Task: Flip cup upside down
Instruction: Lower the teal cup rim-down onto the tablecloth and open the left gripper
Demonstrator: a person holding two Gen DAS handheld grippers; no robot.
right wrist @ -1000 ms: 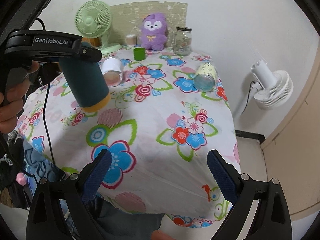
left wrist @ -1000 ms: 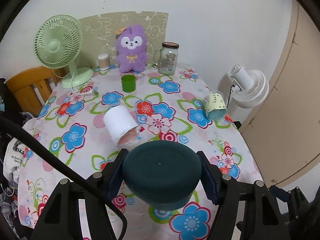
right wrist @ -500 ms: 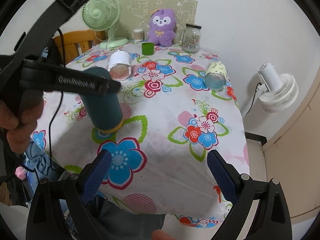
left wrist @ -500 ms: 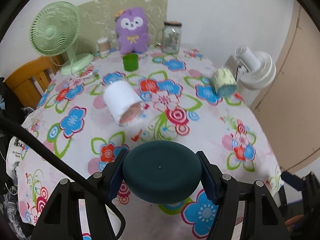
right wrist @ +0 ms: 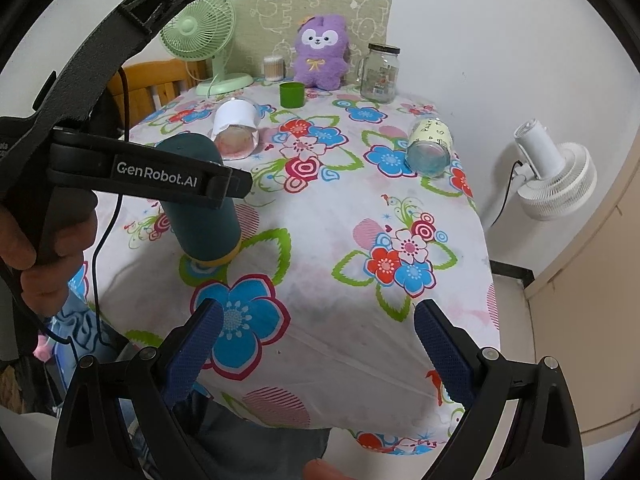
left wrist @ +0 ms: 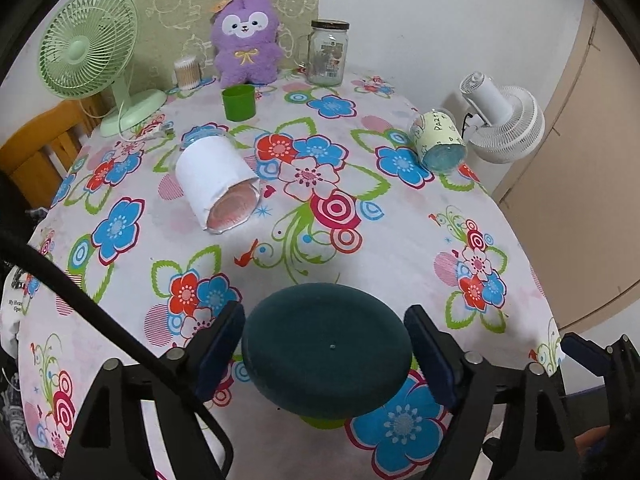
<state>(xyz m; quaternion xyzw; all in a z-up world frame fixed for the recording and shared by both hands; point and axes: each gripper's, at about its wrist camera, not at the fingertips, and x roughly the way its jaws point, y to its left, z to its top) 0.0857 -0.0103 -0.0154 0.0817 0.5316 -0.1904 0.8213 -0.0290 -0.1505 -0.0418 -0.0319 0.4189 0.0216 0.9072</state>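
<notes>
Right wrist view shows the dark teal cup [right wrist: 202, 204] already inverted, its yellow rim on the bench [right wrist: 320, 216] near the white-wrapped jar [right wrist: 236, 126], the left gripper [left wrist: 324, 346] clamped on it, unreleased; right gripper [right wrist: 318, 344] apart, idle.

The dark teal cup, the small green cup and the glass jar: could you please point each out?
dark teal cup [left wrist: 326, 346]: left wrist view, flat base facing the camera.
small green cup [left wrist: 239, 103]: left wrist view, side wall.
glass jar [right wrist: 379, 75]: right wrist view, body.
</notes>
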